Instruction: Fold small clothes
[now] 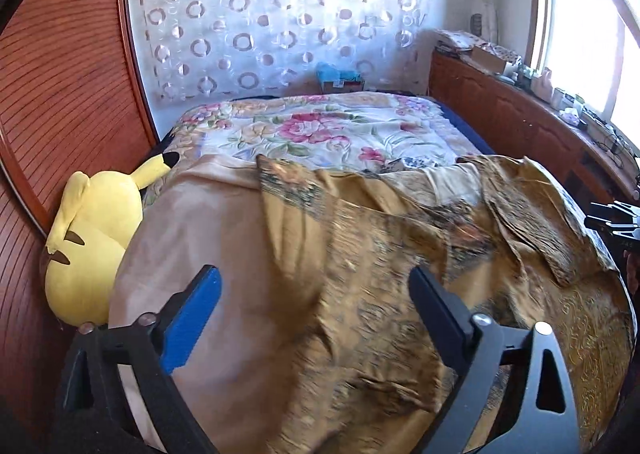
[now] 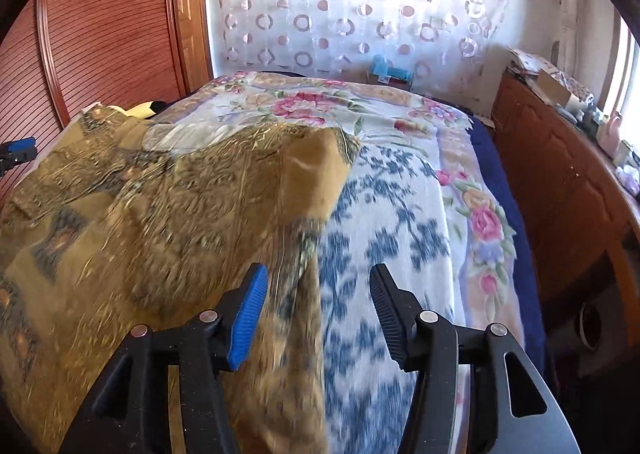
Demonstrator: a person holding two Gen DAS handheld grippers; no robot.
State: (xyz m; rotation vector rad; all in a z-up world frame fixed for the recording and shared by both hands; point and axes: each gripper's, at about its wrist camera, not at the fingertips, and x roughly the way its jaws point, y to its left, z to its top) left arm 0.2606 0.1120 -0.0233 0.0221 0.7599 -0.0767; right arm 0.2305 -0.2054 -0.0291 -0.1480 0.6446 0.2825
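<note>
Golden-brown patterned cloth [image 1: 360, 274] is what I have in front of both cameras, lying rumpled across the near part of the bed [image 2: 496, 157], on top of a plain beige sheet [image 1: 224, 254] and a blue-and-white printed cover [image 2: 380, 254]. Beyond the cloth I see the bed's floral quilt [image 1: 320, 125] running toward a curtain with ring patterns [image 1: 260, 21].

My left gripper [image 1: 316, 286] hovers over the cloth with its fingers spread wide, holding nothing; one finger carries a blue pad [image 1: 192, 322]. My right gripper [image 2: 318, 286] is likewise parted wide with nothing between the fingers, poised over the right edge of the cloth where it meets the blue-and-white cover. A corner of the cloth [image 2: 316, 169] is flipped over there, showing its plain tan underside.

Left of the cloth, against a reddish wooden slatted panel [image 1: 72, 93], sits a yellow plush toy [image 1: 92, 238]. Right of the bed, I see a wooden cabinet [image 2: 560, 181] under the window, its top cluttered with small items I cannot identify.
</note>
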